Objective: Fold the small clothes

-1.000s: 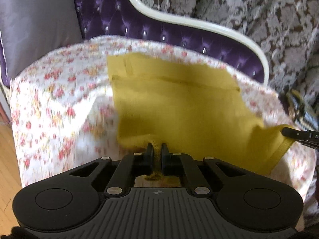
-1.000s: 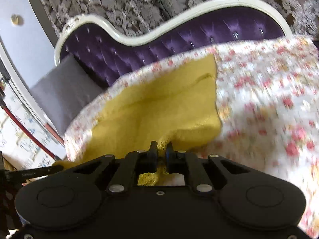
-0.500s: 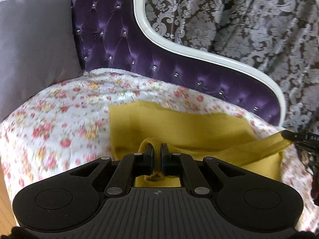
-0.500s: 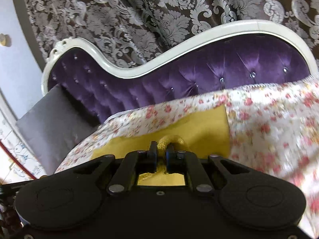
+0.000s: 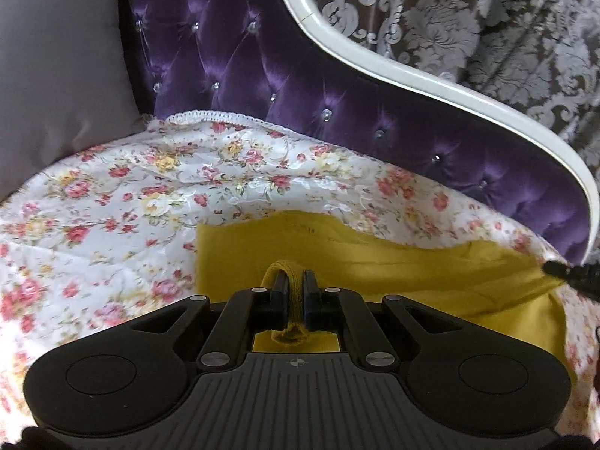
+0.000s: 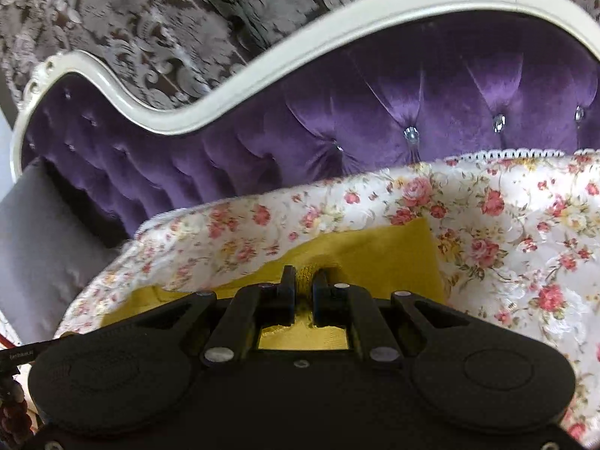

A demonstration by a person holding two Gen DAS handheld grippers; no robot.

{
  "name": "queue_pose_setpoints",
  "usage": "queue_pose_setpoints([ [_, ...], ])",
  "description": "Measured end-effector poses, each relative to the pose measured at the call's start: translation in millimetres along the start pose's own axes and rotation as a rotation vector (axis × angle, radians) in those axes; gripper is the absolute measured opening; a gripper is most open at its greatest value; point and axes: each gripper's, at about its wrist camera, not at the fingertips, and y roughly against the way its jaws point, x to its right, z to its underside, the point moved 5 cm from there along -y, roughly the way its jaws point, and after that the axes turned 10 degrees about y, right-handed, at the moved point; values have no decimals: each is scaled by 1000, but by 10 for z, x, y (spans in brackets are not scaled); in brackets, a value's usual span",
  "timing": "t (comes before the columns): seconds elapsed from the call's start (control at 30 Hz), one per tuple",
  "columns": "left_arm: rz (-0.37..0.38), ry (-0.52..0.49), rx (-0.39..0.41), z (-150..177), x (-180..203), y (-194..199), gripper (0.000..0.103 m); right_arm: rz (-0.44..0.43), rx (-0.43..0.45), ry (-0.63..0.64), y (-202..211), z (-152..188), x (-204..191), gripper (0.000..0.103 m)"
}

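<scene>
A mustard-yellow garment (image 5: 393, 262) lies on the floral cover (image 5: 131, 206) of a sofa. My left gripper (image 5: 295, 281) is shut on a folded hem of the garment near its left corner. My right gripper (image 6: 304, 281) is shut on the garment's other near corner; the garment (image 6: 375, 255) stretches from it to the left. The right gripper's fingertip (image 5: 558, 268) shows at the right edge of the left wrist view, holding the cloth. Both grippers hold the near edge over the garment's far part, close to its far edge.
The purple tufted sofa back (image 5: 300, 86) with a white frame (image 5: 431, 75) rises just behind the garment. A grey cushion (image 5: 56, 75) leans at the left. Patterned curtains (image 5: 487, 11) hang behind the sofa.
Both grippers have carried the garment's near edge forward toward the sofa back, folding it over itself. Less yellow cloth shows ahead of the fingers now.
</scene>
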Motion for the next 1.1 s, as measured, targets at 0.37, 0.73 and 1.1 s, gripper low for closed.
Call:
queue_pose_setpoints([
  [0.37,-41,49,59,-311,-154,-252,22,118,41,23,-115,-52,193,58],
  [0.73,16,-155,42,43,26,267,45,27,49,148,370,42,-182,58],
  [1.1,-25,-280,-53,521,-36,-60,45,3,-113,238,-126,419,-417,57],
])
